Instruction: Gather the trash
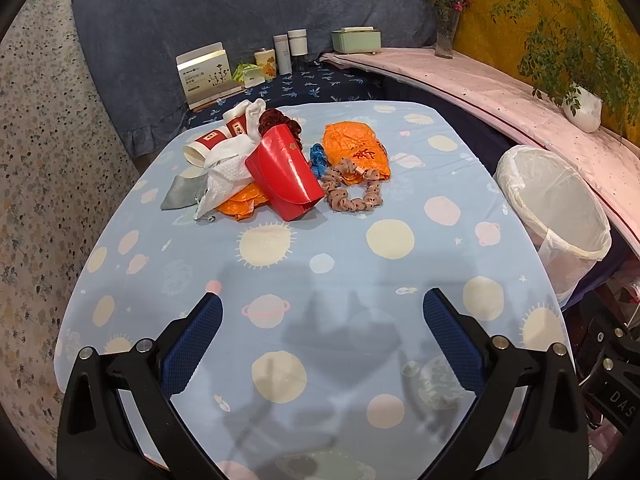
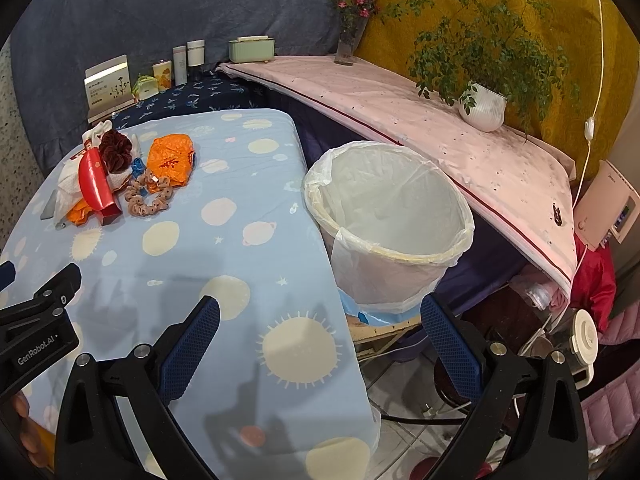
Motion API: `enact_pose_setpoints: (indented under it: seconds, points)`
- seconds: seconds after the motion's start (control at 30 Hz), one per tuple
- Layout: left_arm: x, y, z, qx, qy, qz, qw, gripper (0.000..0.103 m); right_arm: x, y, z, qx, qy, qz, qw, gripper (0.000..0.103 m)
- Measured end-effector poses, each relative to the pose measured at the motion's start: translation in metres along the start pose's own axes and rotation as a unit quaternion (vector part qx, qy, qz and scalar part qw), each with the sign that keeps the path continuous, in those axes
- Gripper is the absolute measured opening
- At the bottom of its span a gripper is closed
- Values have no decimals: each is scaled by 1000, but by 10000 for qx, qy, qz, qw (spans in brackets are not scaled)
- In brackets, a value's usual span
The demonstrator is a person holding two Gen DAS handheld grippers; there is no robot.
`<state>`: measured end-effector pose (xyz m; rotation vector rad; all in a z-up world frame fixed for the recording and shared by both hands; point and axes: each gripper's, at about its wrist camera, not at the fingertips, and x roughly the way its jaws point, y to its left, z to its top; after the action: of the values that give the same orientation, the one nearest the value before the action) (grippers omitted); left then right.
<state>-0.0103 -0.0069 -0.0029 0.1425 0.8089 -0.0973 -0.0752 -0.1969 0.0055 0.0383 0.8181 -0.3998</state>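
Observation:
A pile of trash lies at the far middle of the table (image 1: 320, 280): a red paper box (image 1: 284, 172), orange plastic bags (image 1: 356, 148), paper cups (image 1: 208, 142), white tissue (image 1: 226, 172), a tan scrunchie (image 1: 352, 192) and a dark red one (image 1: 276, 118). The same pile shows far left in the right wrist view, with the red box (image 2: 96, 184). A bin with a white liner (image 1: 554, 208) (image 2: 388, 216) stands off the table's right edge. My left gripper (image 1: 322, 312) is open and empty above the near table. My right gripper (image 2: 320, 316) is open and empty over the table's right edge, near the bin.
Boxes and jars (image 1: 280, 56) stand on a dark cloth behind the table. A pink-covered shelf (image 2: 440, 120) on the right holds a potted plant (image 2: 482, 108), a flower vase (image 2: 348, 44) and a green box (image 2: 252, 50). Cables and clutter lie on the floor at right.

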Motion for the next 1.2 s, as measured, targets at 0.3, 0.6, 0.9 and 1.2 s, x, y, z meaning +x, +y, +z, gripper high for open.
enact_pose_setpoints:
  seconds: [0.3,0.6,0.9,1.2]
  points:
    - [2,8,8,-71,-38,-23,10000,96,-4,1,14,122,-160,-61,9998,96]
    - [12,28,25,-191,0,-199,9996,96,0,22,33,30,-290,14,9996,96]
    - [30,57,42,-387,5,-185,9991,96,16,53,51,-17,-253,265,9993,96]
    - [55,91,53,-496,40,-125,9987,96,36,91,69,-100,-181,544,9983,96]
